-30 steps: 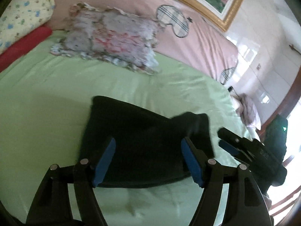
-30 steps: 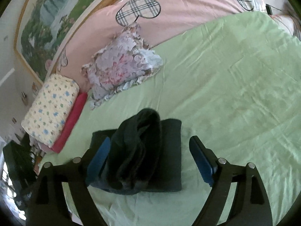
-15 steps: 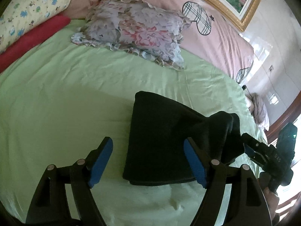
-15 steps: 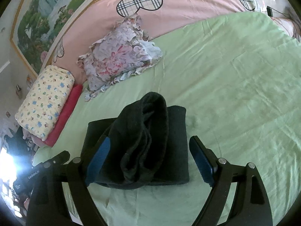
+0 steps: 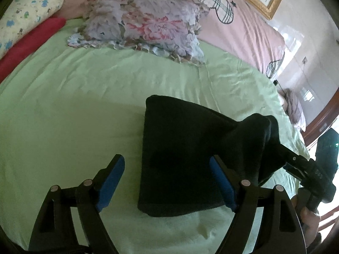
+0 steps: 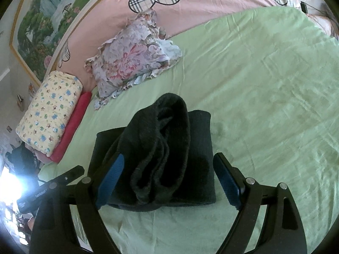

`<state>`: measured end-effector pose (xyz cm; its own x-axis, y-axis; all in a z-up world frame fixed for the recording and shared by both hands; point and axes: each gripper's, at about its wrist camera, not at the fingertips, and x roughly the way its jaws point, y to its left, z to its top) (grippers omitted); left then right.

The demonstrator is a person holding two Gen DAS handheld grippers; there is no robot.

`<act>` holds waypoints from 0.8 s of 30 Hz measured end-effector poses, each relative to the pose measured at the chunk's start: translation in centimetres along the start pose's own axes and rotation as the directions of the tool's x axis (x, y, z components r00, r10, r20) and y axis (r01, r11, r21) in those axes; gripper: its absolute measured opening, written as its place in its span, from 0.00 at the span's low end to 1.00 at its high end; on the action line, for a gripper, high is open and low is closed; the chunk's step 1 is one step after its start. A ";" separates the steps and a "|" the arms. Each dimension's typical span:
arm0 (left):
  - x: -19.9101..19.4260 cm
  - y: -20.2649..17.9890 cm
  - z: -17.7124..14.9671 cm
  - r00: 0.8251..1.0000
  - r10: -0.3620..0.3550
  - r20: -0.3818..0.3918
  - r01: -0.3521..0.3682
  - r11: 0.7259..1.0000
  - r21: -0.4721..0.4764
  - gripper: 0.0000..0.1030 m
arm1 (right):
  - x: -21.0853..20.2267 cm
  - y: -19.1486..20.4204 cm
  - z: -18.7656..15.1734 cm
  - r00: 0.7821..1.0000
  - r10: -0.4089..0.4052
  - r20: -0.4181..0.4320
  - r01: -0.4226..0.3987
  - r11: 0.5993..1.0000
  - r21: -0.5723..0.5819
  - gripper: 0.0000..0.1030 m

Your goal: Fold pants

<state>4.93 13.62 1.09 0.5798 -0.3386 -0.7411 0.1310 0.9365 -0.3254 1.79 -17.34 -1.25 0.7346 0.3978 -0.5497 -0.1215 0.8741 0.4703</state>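
The dark pants [image 6: 169, 158] lie folded on the green bed [image 6: 264, 84], near the floral pillow [image 6: 131, 63], one end draped over the spread right hand-held gripper [image 6: 167, 180]. The left hand-held gripper [image 5: 169, 180] is spread, empty. Soft, thick fabric probably slumps; grip the folded edge.

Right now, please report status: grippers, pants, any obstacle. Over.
Left hand-held gripper open, empty. Right hand-held gripper open, straddling raised fold of dark pants on green sheet. Floral pillow well beyond, not in the way.
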 end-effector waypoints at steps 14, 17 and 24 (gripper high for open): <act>4.3 -0.5 0.8 0.997 0.039 -0.071 -0.037 0.999 0.034 0.80 | 1.2 -3.7 -0.7 1.000 -0.024 -0.014 0.025 0.998 0.058 0.79; 5.0 -0.6 1.2 0.996 0.042 -0.083 -0.039 0.999 0.031 0.80 | 1.7 -3.2 -0.7 1.000 0.009 -0.027 -0.008 0.999 0.036 0.78; 6.4 -1.4 1.5 0.993 0.067 -0.092 -0.061 0.996 0.062 0.81 | 2.4 -4.2 -0.9 0.994 0.107 -0.026 -0.105 0.991 0.084 0.64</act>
<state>9.65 10.31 -2.33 0.5107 -0.2822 -0.8121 0.1447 0.9593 -0.2424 3.45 -19.81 -5.18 0.6999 0.4965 -0.5135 -0.1415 0.8010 0.5817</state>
